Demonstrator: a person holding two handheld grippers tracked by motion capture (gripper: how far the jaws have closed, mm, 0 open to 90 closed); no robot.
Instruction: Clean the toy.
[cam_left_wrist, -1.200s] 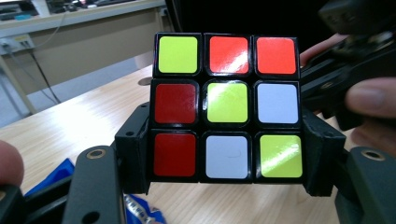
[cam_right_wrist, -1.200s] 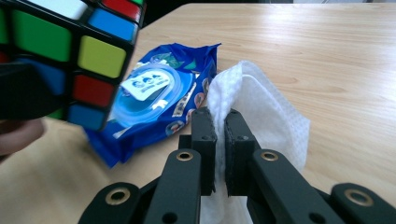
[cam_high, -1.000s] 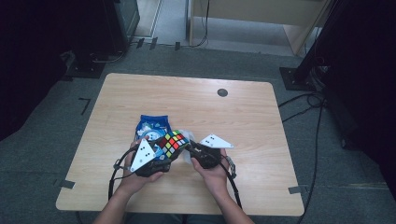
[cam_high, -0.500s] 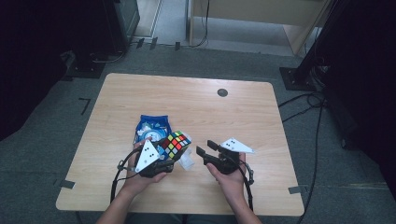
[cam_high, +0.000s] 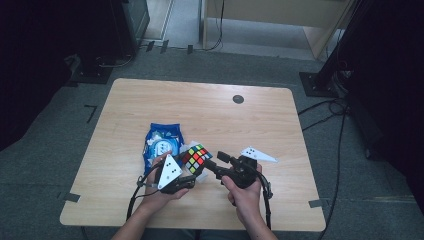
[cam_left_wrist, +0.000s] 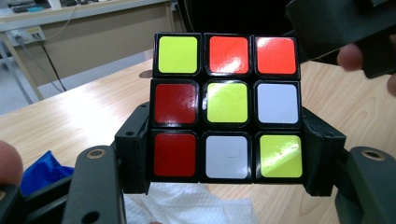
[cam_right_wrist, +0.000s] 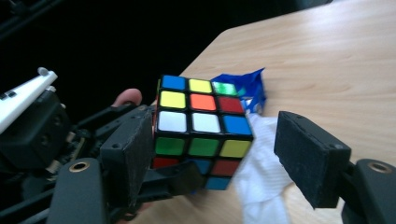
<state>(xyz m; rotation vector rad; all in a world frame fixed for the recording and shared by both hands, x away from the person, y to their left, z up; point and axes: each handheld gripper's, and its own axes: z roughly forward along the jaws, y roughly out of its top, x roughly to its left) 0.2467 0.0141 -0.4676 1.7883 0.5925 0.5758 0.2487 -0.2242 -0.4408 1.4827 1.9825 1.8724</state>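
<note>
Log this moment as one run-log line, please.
left gripper: shut on puzzle cube | right gripper: open, jaws just opened, straddling cube without pressing | white tissue, blue packet: on table

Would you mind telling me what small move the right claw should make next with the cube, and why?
Probably close back in on the puzzle cube for another turn. The left claw clamps the cube's sides, while the right claw, whose jaws have just been opening, stands open, one pad clear of it.

Left gripper (cam_high: 192, 170) has its jaws clamped on something, hand wrapped round the body. Right gripper (cam_high: 216, 163) sits just beside it, jaws just been opening, spread wide with nothing pressed between them.
</note>
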